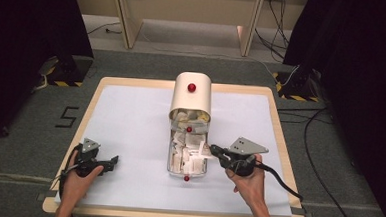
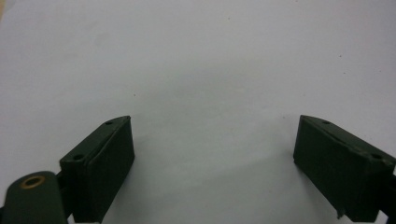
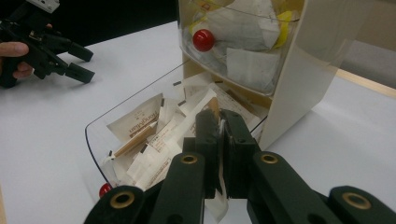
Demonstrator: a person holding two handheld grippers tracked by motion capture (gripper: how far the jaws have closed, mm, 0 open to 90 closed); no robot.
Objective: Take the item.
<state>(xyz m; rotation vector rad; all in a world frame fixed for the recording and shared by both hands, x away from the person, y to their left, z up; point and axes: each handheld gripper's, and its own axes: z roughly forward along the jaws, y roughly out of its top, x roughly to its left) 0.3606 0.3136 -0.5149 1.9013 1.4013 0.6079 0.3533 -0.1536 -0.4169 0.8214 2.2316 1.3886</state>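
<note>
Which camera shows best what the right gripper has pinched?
The right gripper view: the right gripper is shut on a white packet, a thin edge between the pads, above the clear drawer. The high view shows the packet small at the jaw tips. The left gripper view looks at white table.

My left gripper (image 1: 112,162) rests near the table's front-left corner, jaws wide apart; my right gripper (image 1: 213,150), pointing left, is clamped tight, forearm entering from the front edge.

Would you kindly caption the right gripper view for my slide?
Right gripper shut on a paper sachet above the open clear drawer of sachets.
</note>
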